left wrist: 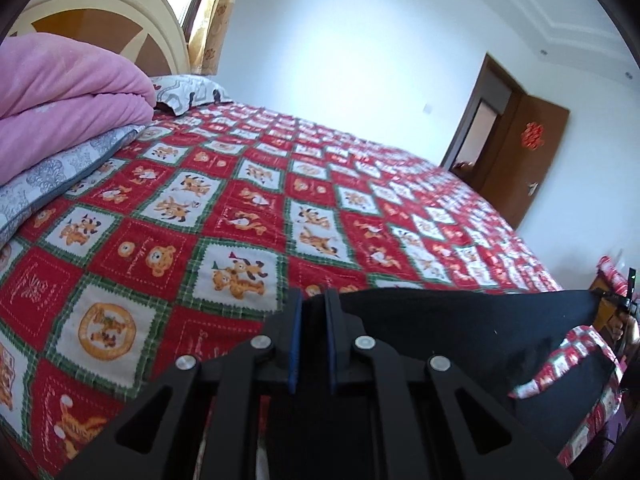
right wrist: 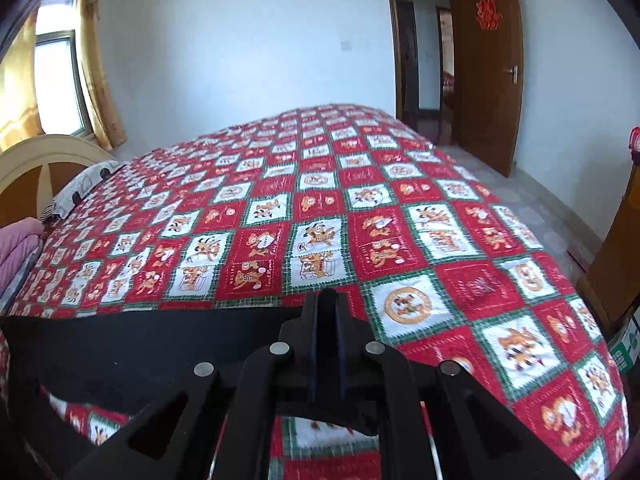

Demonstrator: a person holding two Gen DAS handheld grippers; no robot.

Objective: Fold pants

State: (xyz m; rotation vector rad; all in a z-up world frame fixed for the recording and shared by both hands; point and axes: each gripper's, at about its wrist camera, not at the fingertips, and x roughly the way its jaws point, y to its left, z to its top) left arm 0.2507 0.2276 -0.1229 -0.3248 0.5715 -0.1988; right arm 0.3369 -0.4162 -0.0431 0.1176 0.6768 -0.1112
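The black pants [left wrist: 460,320] hang stretched between my two grippers above the red patterned bedspread [left wrist: 240,208]. My left gripper [left wrist: 313,300] is shut on the left end of the pants' upper edge, and the cloth runs off to the right. In the right wrist view my right gripper [right wrist: 328,304] is shut on the other end of the pants [right wrist: 152,344], which stretch away to the left. The lower part of the pants is hidden below both grippers.
A folded pink blanket [left wrist: 60,108] on a grey pillow [left wrist: 52,184] lies at the head of the bed by the headboard [left wrist: 100,28]. A second pillow [right wrist: 80,188] lies beyond. An open brown door [right wrist: 486,68] and a wooden cabinet [right wrist: 616,256] stand to the right.
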